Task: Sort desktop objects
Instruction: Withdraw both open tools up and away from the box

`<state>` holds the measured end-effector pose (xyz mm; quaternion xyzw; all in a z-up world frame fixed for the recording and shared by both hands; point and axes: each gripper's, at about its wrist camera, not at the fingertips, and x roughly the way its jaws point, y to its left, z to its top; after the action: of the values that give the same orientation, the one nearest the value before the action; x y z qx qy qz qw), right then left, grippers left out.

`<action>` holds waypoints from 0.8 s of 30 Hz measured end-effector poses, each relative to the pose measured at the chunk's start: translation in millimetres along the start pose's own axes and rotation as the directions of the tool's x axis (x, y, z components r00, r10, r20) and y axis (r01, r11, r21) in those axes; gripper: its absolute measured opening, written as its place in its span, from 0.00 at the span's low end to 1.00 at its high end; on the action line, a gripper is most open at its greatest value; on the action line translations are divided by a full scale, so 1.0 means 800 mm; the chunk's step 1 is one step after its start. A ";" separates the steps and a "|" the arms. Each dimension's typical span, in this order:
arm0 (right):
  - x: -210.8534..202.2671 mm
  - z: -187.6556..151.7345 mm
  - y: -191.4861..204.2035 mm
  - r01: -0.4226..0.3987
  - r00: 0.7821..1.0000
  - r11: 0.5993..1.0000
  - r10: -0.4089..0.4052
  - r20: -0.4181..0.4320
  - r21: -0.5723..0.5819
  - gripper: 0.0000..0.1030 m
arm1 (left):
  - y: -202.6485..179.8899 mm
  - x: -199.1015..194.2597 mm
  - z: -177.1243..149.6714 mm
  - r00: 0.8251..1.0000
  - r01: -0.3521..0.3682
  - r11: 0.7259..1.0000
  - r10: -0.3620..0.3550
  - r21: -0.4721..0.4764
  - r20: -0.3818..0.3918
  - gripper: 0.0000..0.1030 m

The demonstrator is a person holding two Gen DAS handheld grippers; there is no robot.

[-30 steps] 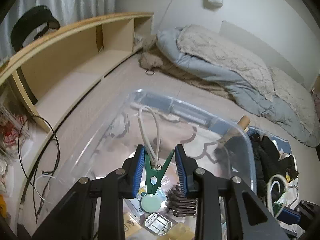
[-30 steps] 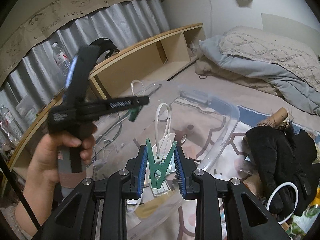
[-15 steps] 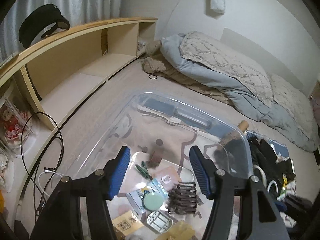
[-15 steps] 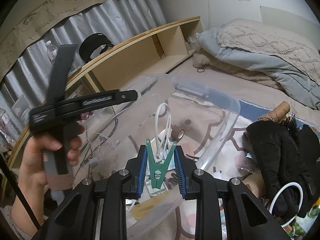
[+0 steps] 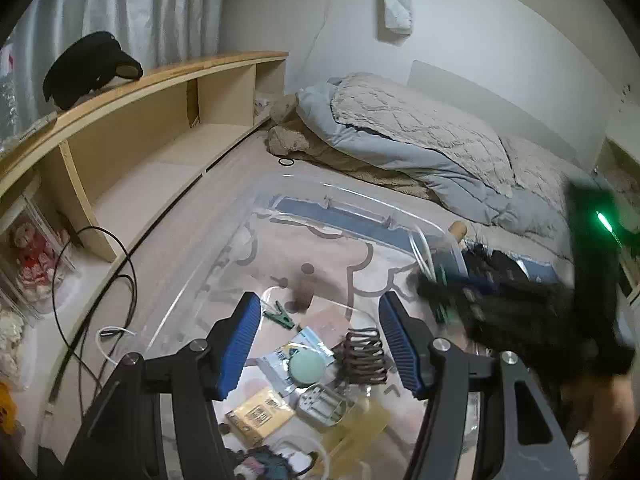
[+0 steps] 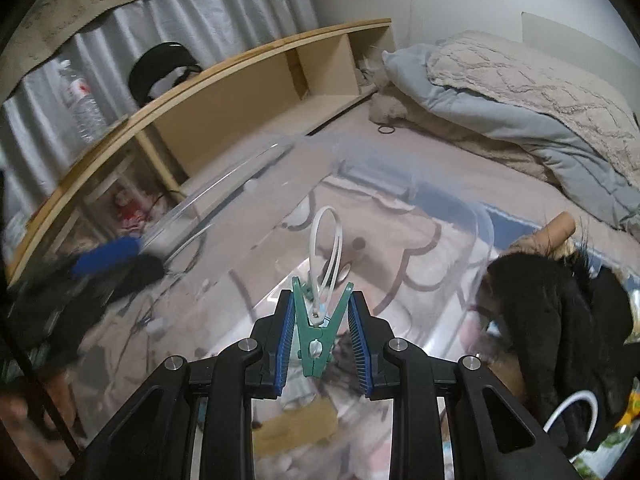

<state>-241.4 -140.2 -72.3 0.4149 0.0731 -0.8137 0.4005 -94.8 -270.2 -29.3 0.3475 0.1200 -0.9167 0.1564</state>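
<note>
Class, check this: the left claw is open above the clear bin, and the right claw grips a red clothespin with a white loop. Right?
Not quite. The clothespin in the right claw is green, as the right wrist view shows. The left claw is indeed open above the clear bin.

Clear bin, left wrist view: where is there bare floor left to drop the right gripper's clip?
The clear bin is bare in its far half, from the far wall down to the green clip. The near end is crowded: hair claw, round green disc, yellow packet. The right gripper holds its green clothespin.

Clear bin (image 5: 340, 196) on beige rug (image 5: 192, 236)
</note>
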 end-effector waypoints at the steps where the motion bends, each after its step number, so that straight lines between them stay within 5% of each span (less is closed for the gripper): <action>1: 0.004 0.005 0.002 0.014 1.000 1.000 -0.014 -0.009 -0.019 0.27 | 0.002 -0.005 -0.003 1.000 -0.004 1.000 0.004 0.011 0.007 0.60; 13: 0.061 0.049 0.023 0.108 0.983 0.960 -0.141 -0.114 -0.260 0.27 | 0.027 -0.018 -0.010 0.999 0.034 0.999 -0.034 0.000 0.022 0.60; 17: 0.078 0.053 0.036 0.220 0.959 0.905 -0.269 -0.088 -0.365 0.27 | 0.027 -0.016 -0.011 0.999 0.041 0.999 -0.041 0.003 0.016 0.60; 19: 0.080 0.056 0.035 0.252 0.954 0.895 -0.294 -0.063 -0.368 0.39 | 0.027 -0.017 -0.012 0.999 0.042 0.999 -0.043 0.008 0.019 0.60; 20: 0.080 0.057 0.033 0.255 0.955 0.898 -0.293 -0.054 -0.359 0.59 | 0.028 -0.018 -0.012 0.999 0.044 0.999 -0.044 0.010 0.020 0.60; 21: 0.079 0.058 0.031 0.253 0.956 0.901 -0.288 -0.051 -0.353 0.66 | 0.028 -0.018 -0.012 0.999 0.045 0.999 -0.045 0.012 0.020 0.60; 24: 0.074 0.055 0.031 0.243 0.961 0.906 -0.273 -0.040 -0.347 0.66 | 0.030 -0.019 -0.014 0.999 0.046 0.999 -0.046 0.013 0.021 0.60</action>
<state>-270.9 -211.5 -81.8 0.3619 0.2838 -0.8156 0.3511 -68.3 -285.7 -29.6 0.3359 0.1203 -0.9245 0.1344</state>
